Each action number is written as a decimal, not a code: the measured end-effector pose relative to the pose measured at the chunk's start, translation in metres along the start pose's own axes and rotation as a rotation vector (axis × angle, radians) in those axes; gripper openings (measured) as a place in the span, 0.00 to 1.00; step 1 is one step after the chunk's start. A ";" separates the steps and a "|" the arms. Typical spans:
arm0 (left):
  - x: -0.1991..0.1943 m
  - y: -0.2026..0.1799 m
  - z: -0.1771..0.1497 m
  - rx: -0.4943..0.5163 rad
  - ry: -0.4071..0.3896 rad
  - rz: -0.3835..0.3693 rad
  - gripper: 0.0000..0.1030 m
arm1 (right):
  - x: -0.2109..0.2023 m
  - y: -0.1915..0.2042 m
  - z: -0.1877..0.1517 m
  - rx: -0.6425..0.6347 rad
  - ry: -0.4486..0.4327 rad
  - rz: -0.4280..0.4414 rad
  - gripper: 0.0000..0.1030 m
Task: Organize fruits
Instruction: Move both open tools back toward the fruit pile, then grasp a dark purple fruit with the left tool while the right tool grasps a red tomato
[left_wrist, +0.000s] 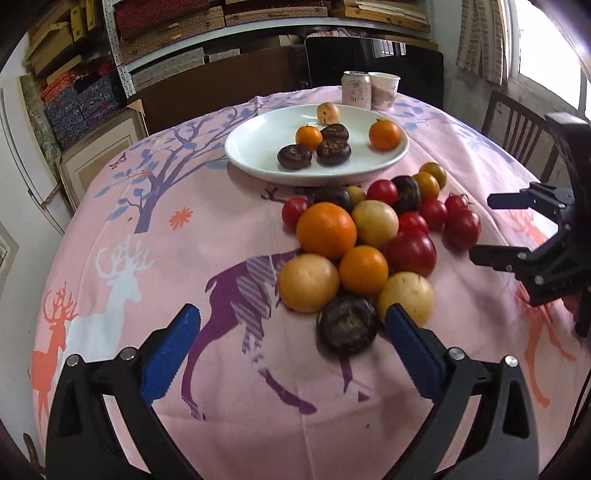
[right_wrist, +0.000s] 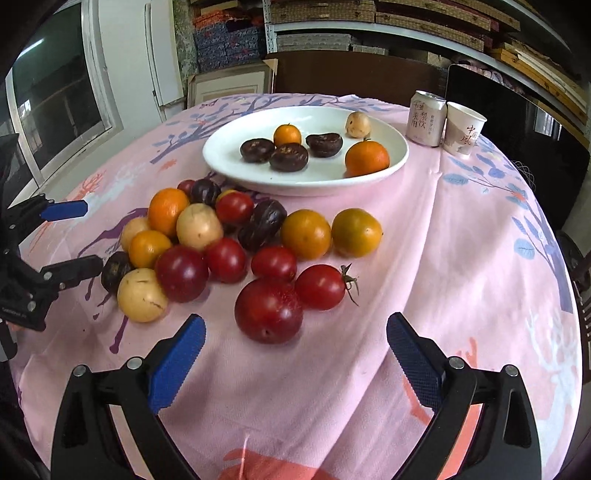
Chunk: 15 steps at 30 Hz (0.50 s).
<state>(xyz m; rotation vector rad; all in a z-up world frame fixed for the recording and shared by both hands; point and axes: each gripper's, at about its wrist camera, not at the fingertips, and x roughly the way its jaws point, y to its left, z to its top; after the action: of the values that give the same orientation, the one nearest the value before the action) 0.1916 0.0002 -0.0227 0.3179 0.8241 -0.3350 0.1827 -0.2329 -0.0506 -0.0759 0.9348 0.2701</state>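
Reaching into this heap carelessly is your main risk: the loose fruits (right_wrist: 236, 251) lie touching one another on the pink tablecloth (right_wrist: 461, 258), so a pad that nudges one round piece could send its neighbours rolling toward the table edge. Your left gripper (left_wrist: 291, 343) has its jaws spread wide and holds nothing; the dark wrinkled fruit (left_wrist: 347, 325) sits just ahead between its blue pads, close against the right-hand pad, with a pale yellow fruit (left_wrist: 406, 297) just beyond that pad. Closing from here would likely catch the yellow one as well or push the dark one aside, so centre it first. Your right gripper (right_wrist: 295, 345) is likewise wide open and empty, with the large red plum-like fruit (right_wrist: 269, 310) just beyond its fingertips, slightly left of centre, and a stemmed cherry tomato (right_wrist: 320, 287) touching it behind. Squeezing hard could bruise soft skins. The white plate (right_wrist: 229, 162) stands farther back, just past the heap, already holding two oranges, three dark fruits and one small pale one; the can (right_wrist: 426, 118) and paper cup (right_wrist: 463, 127) beside its far rim could be knocked over during a carry.
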 end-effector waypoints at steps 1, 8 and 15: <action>-0.001 -0.004 -0.004 0.016 0.008 -0.002 0.96 | 0.003 0.001 0.000 0.000 0.009 -0.002 0.96; 0.019 -0.017 -0.016 0.061 0.079 0.042 0.96 | 0.019 0.006 0.000 0.013 0.057 -0.008 0.96; 0.042 0.002 -0.009 -0.129 0.111 -0.008 0.93 | 0.023 0.006 0.004 -0.005 0.057 -0.012 0.96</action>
<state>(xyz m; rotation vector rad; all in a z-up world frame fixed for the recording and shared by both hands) 0.2134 -0.0019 -0.0601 0.2140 0.9517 -0.2715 0.1969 -0.2222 -0.0662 -0.0942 0.9898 0.2600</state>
